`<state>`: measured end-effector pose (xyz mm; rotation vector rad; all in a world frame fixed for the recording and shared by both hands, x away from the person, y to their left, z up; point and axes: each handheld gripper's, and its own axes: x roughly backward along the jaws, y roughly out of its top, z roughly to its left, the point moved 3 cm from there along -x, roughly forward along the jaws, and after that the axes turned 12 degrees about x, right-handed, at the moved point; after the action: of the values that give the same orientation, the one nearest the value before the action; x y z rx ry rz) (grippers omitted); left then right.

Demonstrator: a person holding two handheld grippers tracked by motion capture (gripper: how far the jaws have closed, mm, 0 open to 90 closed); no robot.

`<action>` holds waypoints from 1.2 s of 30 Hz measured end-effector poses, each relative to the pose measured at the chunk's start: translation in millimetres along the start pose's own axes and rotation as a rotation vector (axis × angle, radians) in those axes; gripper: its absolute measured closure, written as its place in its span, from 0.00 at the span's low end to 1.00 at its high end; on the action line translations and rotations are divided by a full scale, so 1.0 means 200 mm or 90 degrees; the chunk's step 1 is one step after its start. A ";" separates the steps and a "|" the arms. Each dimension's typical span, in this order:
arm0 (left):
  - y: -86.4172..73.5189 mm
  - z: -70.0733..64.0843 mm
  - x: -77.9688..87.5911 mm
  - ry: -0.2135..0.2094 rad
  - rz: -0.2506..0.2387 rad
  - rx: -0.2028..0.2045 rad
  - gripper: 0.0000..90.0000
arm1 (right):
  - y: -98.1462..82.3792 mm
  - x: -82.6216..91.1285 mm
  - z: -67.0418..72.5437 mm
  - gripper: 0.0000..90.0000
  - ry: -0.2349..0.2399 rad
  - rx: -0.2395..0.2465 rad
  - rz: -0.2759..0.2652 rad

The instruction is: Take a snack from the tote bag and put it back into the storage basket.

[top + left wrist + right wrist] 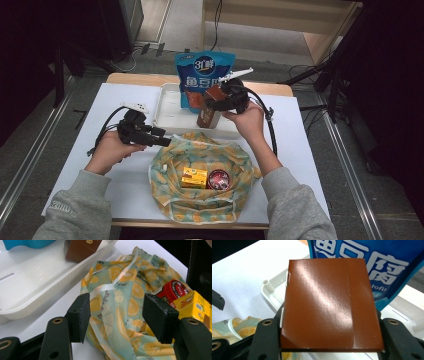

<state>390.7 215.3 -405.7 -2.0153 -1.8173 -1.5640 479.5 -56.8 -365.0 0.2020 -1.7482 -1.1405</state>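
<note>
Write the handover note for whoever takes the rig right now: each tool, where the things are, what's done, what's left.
Right tool: shut on the brown carton, held above the near edge of the white tray.
Left tool: open, holding nothing, jaws either side of the lemon-print bag's rim and ribbon.
Blue tofu pouch stands in the tray. The yellow box and red round tin lie in the open bag.
Done: two items bagged, carton lifted.
Left, most likely: put the carton in the bag, then the pouch.
</note>
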 end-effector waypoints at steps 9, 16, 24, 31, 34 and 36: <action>0.00 -0.01 0.00 0.002 0.002 -0.007 0.45 | -0.06 0.05 0.01 0.49 -0.002 0.006 -0.005; 0.00 -0.01 0.00 0.004 0.003 -0.006 0.45 | -0.11 0.08 0.02 0.49 -0.004 0.006 -0.004; 0.00 -0.01 0.00 0.006 0.003 -0.005 0.45 | -0.17 0.10 0.02 0.49 -0.006 0.001 -0.021; 0.00 -0.01 0.00 0.005 0.003 -0.003 0.45 | -0.21 0.12 0.00 0.49 0.000 -0.007 -0.021; 0.00 -0.01 0.00 0.006 0.004 -0.002 0.45 | -0.23 0.13 -0.01 0.49 0.008 -0.016 -0.020; 0.00 -0.01 0.00 0.005 0.004 -0.002 0.45 | -0.24 0.13 -0.01 0.49 0.012 -0.019 -0.019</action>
<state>389.8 215.0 -404.7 -2.0101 -1.8059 -1.5727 452.6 -99.3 -384.5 0.2214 -1.7152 -1.1815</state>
